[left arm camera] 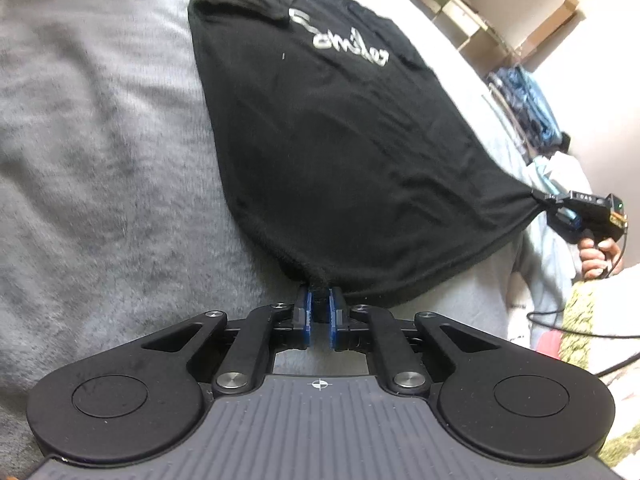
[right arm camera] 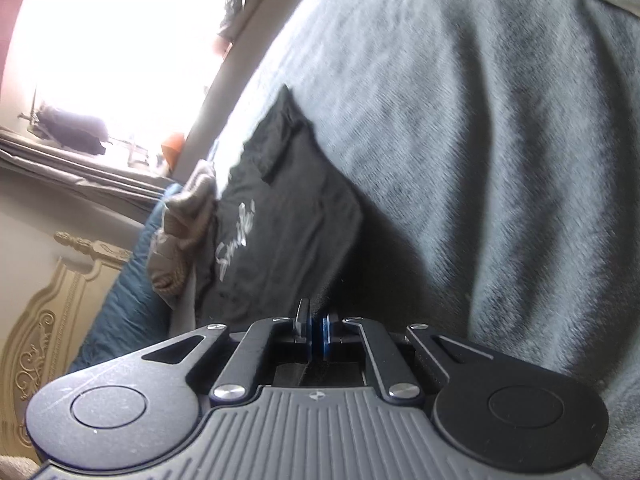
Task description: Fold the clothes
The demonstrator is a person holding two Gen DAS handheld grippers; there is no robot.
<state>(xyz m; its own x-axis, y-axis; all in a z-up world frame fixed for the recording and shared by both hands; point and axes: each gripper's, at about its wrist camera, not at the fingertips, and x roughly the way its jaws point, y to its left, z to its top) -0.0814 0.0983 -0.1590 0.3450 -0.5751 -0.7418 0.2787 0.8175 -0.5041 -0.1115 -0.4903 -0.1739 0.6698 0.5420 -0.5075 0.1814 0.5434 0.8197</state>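
**Two corners pinched, hem pulled taut**

Both my tongs are clenched on the black T-shirt (left arm camera: 320,128): the left tongs (left arm camera: 319,308) grip one hem corner, the right tongs (right arm camera: 315,334) the other. I hold them apart so the cloth stretches flat over the grey blanket (left arm camera: 100,140) on the bed; motion blur suggests, I think, that it is mid-carry toward a fold.

Black tongs (left arm camera: 319,312), blue pads (left arm camera: 307,312), silver screws, ribbed grey base.
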